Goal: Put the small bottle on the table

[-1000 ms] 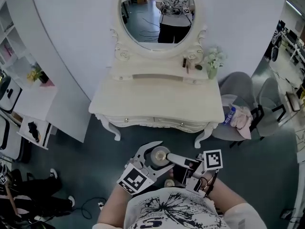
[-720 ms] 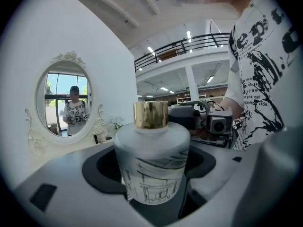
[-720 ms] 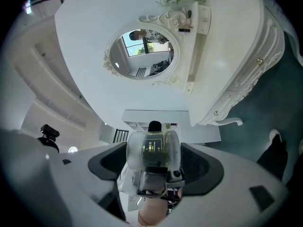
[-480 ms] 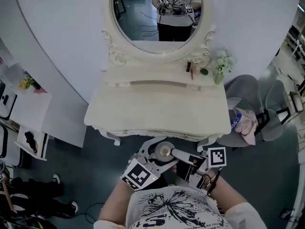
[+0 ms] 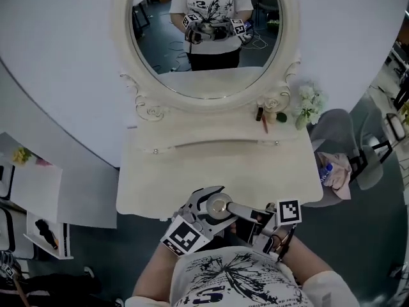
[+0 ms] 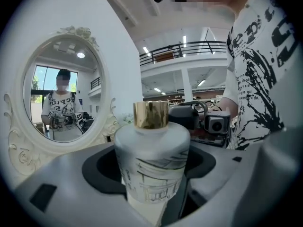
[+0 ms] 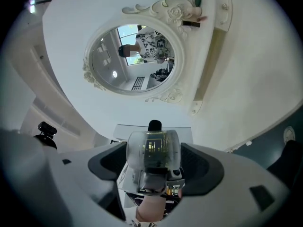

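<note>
White bottle [image 6: 150,145] pinched by left gripper [image 6: 151,186] fingers [image 6: 57,183], small bottle [image 7: 152,150] by right gripper [image 7: 154,174], at lower edge of open worktop [image 5: 211,165].

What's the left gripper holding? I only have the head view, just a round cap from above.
Observer: A white bottle with a gold cap, upright. The left gripper has its jaws shut on the body.
Operator: And the right gripper?
Observer: The right gripper is shut on a clear item, rounded, with a black top. I can't tell what it is.
</note>
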`<state>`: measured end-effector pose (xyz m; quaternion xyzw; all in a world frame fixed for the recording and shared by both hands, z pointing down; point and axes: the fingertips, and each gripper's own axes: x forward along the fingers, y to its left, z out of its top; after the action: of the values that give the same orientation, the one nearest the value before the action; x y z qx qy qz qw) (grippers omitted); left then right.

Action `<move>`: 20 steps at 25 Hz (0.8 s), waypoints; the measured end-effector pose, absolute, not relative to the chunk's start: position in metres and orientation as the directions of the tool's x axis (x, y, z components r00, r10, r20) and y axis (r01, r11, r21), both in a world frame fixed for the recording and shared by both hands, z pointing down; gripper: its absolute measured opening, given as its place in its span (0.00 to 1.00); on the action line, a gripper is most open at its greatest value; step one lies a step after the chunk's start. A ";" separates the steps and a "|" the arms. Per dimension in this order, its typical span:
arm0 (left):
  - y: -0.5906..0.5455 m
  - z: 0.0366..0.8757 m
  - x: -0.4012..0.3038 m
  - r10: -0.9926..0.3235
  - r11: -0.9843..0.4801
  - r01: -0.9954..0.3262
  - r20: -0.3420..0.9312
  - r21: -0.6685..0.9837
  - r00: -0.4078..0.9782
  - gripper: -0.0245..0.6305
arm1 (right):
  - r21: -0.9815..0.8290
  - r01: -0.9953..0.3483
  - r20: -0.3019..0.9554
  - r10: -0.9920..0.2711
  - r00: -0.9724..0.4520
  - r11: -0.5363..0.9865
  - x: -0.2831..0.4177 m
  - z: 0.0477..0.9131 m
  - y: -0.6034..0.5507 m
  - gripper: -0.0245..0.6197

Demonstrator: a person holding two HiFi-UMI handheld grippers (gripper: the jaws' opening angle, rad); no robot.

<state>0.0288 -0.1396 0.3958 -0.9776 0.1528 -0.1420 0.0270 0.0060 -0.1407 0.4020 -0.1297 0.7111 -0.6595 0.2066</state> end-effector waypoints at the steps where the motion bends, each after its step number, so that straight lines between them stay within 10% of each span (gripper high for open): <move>1: -0.152 0.396 0.025 -0.300 -0.954 -0.285 0.272 -0.095 0.914 0.57 | -0.992 0.087 -0.121 -0.463 -0.878 0.095 0.003 0.402 -0.153 0.60; 20: -0.262 0.474 0.016 -0.267 -0.962 -0.269 0.315 -0.039 0.911 0.57 | -0.995 0.102 -0.101 -0.456 -0.884 0.022 -0.008 0.477 -0.262 0.60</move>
<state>0.0160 -0.2620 0.4737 -0.9774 0.1372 -0.1608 -0.0026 -0.0076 -0.2625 0.4775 -0.1292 0.6854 -0.6873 0.2029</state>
